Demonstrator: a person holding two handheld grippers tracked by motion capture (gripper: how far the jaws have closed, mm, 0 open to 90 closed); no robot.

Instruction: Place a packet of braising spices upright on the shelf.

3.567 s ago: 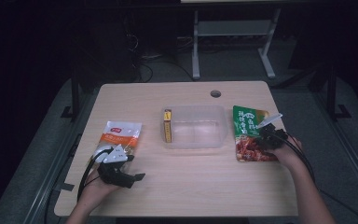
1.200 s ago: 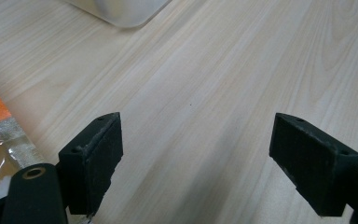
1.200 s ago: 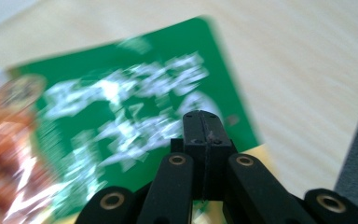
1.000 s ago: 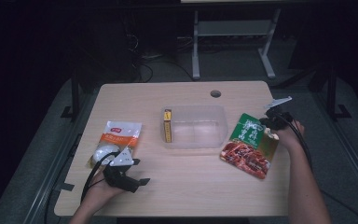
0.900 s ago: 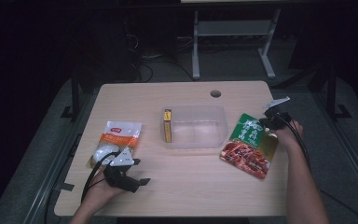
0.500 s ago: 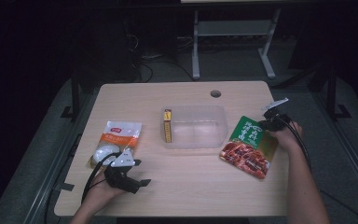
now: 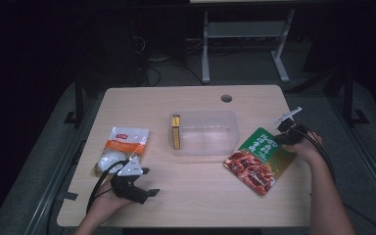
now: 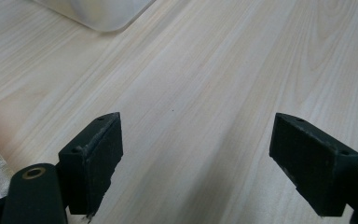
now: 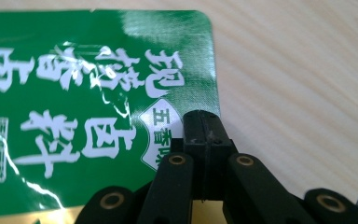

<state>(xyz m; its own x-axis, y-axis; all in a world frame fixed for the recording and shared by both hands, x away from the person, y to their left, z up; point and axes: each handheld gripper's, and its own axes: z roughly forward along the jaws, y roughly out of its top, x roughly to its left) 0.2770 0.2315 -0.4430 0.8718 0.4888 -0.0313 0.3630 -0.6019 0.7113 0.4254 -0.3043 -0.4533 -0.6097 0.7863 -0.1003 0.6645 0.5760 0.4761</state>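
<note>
Here, the right gripper has its two black jaws pressed together on the edge of a glossy green-and-red foil food pouch with white lettering, pinching it close to the upper corner of its green end. In the high view that gripper sits at the right side of the pale wooden table, held by the person's right hand, and the pouch slants from the jaws down toward the person, its red end nearest the table's front and its left corner just beside the clear rectangular plastic tub; whether the pouch lies flat or is partly raised cannot be told.

The tub stands at the table's middle with a narrow yellow box upright against its inner left wall.

The left gripper has its jaws spread wide apart with nothing between them, bare wood grain beneath and a corner of the tub ahead. Seen from above, this gripper rests near the front left of the table in the person's left hand, just in front of a clear bag with an orange label and a white round item inside, which lies flat and well apart from the pouch
</note>
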